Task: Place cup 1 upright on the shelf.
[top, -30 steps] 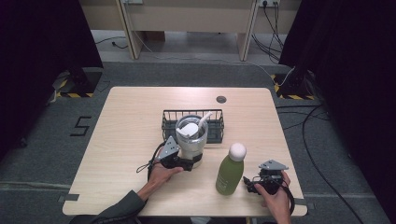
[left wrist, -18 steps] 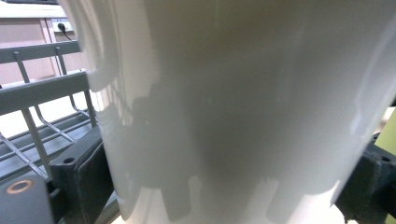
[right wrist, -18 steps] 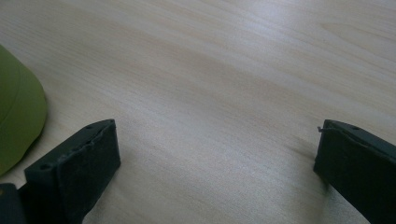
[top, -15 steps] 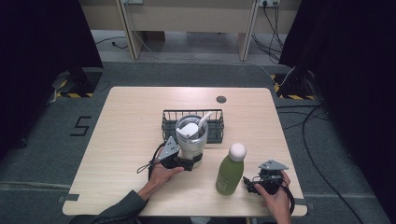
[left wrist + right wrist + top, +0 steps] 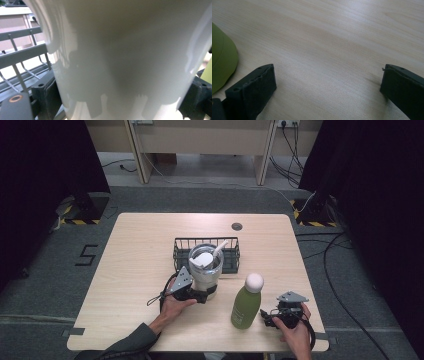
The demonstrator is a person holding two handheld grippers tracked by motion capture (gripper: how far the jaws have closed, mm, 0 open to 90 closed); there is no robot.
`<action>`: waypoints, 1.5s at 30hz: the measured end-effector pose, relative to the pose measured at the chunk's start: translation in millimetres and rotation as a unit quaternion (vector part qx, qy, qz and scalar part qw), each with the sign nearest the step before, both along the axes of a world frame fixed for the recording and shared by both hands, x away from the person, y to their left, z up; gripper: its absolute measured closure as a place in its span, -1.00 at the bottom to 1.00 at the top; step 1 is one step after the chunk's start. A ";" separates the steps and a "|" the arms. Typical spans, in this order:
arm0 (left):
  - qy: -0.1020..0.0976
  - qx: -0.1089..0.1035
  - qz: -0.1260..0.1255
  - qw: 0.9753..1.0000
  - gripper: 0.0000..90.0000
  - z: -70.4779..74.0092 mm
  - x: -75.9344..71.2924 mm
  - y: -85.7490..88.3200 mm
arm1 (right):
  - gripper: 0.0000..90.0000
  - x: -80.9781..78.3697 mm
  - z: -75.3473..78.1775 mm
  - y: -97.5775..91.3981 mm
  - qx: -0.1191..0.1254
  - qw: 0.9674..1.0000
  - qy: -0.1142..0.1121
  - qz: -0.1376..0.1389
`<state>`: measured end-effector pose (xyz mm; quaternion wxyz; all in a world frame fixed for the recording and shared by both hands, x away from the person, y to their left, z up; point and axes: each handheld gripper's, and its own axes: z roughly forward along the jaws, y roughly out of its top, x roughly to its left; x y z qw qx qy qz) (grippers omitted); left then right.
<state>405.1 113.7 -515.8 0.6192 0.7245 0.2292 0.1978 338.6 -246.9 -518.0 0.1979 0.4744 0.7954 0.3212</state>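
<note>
At a light wooden table [image 5: 135,250], the left gripper [image 5: 192,291] clamps its jaws around the base of a white tumbler [image 5: 205,270] — standing upright just in front of a black wire basket [image 5: 231,254]. The right gripper [image 5: 272,318] rests jaws wide apart, empty, beside a green bottle [image 5: 246,302].

Wooden table [image 5: 135,270] bears wire basket [image 5: 231,262], green bottle [image 5: 246,305].

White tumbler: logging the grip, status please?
Left gripper shut on white tumbler. Right gripper open, beside green bottle. Wire basket right behind tumbler.
</note>
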 end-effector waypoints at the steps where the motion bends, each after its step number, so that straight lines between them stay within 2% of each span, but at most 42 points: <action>1: -0.001 0.000 -0.003 1.000 -0.77 0.3 -0.1 -0.1 | -0.99 0.0 0.0 0.0 0.000 1.000 0.000 0.000; 5: 0.011 -0.011 -0.014 1.000 -0.77 0.8 -1.4 -1.2 | -0.99 0.0 0.0 0.0 0.000 1.000 0.000 0.000; 8: 0.012 -0.014 -0.018 1.000 -0.76 3.4 -2.6 -2.5 | -0.99 0.0 0.0 0.0 0.000 1.000 0.000 0.000; 14: 0.010 -0.026 -0.024 0.999 -0.77 15.5 -3.9 -0.9 | -0.99 0.0 0.0 0.0 0.000 1.000 0.000 0.000; 21: 0.015 -0.024 -0.021 0.999 -0.77 29.5 -1.6 3.0 | -0.99 0.0 0.0 0.0 0.000 1.000 0.000 0.000; 25: 0.016 -0.027 -0.020 0.999 -0.77 39.1 -1.1 6.1 | -0.99 0.0 0.0 0.0 0.000 1.000 0.000 0.000; 28: 0.008 -0.025 -0.017 0.999 -0.77 51.1 -0.7 10.4 | -0.99 0.0 0.0 0.0 0.000 1.000 0.000 0.000; 34: 0.012 -0.027 -0.009 1.000 -0.77 67.6 1.5 17.0 | -0.99 0.0 0.0 0.0 0.000 1.000 0.000 0.000; 39: 0.004 -0.014 0.004 1.000 -0.77 84.3 6.4 24.4 | -0.99 0.0 0.0 0.0 0.000 1.000 0.000 0.000; 45: 0.008 -0.020 0.007 1.000 -0.77 98.7 10.6 29.4 | -0.99 0.0 0.0 0.0 0.000 1.000 0.000 0.000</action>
